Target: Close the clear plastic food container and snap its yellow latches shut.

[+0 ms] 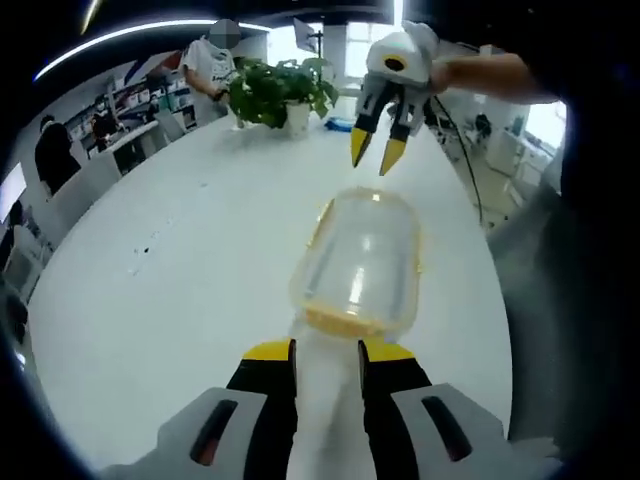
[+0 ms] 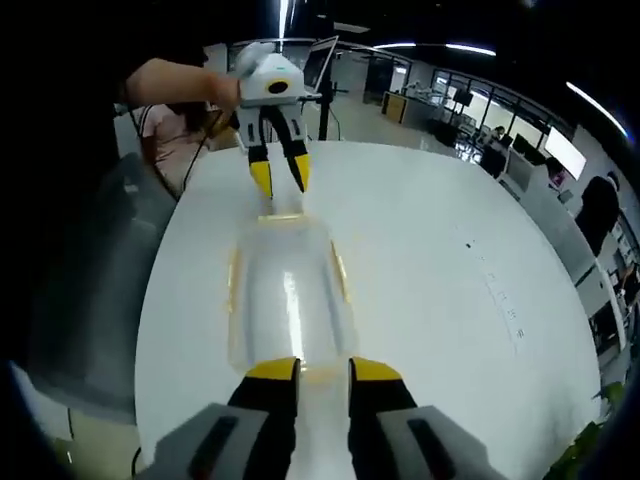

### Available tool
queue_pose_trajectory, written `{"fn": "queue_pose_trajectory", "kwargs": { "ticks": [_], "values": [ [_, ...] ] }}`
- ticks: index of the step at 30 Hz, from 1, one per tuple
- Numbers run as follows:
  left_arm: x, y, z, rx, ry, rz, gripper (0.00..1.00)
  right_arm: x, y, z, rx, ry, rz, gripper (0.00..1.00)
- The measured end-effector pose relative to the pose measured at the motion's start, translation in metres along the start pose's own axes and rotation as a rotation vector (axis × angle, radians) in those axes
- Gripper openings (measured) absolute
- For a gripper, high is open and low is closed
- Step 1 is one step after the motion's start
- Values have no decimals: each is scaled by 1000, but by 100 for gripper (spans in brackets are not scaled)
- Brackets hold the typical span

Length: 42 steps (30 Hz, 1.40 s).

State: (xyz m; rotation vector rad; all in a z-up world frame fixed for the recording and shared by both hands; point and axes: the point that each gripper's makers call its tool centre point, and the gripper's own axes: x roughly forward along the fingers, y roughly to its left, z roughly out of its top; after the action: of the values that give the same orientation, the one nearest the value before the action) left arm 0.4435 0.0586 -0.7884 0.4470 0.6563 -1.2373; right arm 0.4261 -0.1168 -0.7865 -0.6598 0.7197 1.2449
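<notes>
Lengthwise, the clear plastic food container (image 1: 358, 268) is lying on the white table (image 1: 180, 280) between the parted left gripper (image 1: 327, 352) and parted right gripper (image 2: 324, 368).

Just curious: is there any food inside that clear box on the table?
The box looks empty: only the white table shows through its clear walls. Glare and the yellow trim hide its far corners.
</notes>
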Motion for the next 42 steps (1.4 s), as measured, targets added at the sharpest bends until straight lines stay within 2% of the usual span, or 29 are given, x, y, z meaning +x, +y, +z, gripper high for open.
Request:
{"fn": "queue_pose_trajectory", "kwargs": {
  "ticks": [3, 8, 12, 17, 22, 25, 30, 35, 39, 42],
  "values": [
    [6, -5, 12, 17, -30, -13, 14, 5, 3, 3, 1, -7, 5, 15],
    [24, -17, 26, 51, -36, -47, 17, 12, 7, 14, -13, -20, 18, 14],
    [38, -26, 30, 81, -12, -72, 19, 21, 10, 25, -35, -26, 37, 13],
    [52, -36, 43, 101, -26, -108, 20, 30, 12, 37, -48, -36, 56, 14],
    [63, -43, 52, 134, -25, -111, 19, 39, 14, 50, -48, -50, 79, 17],
    [70, -48, 52, 152, -17, -124, 21, 43, 16, 57, -70, -55, 91, 18],
    [73, -51, 55, 147, -24, -137, 22, 51, 16, 59, -85, -49, 101, 19],
    [75, -48, 54, 200, -12, -104, 21, 53, 14, 60, -89, -54, 110, 20],
    [77, -52, 57, 183, -26, -112, 22, 57, 14, 56, -100, -30, 121, 25],
    [77, -58, 58, 177, -29, -118, 22, 57, 15, 60, -85, -45, 135, 28]
  ]
}}
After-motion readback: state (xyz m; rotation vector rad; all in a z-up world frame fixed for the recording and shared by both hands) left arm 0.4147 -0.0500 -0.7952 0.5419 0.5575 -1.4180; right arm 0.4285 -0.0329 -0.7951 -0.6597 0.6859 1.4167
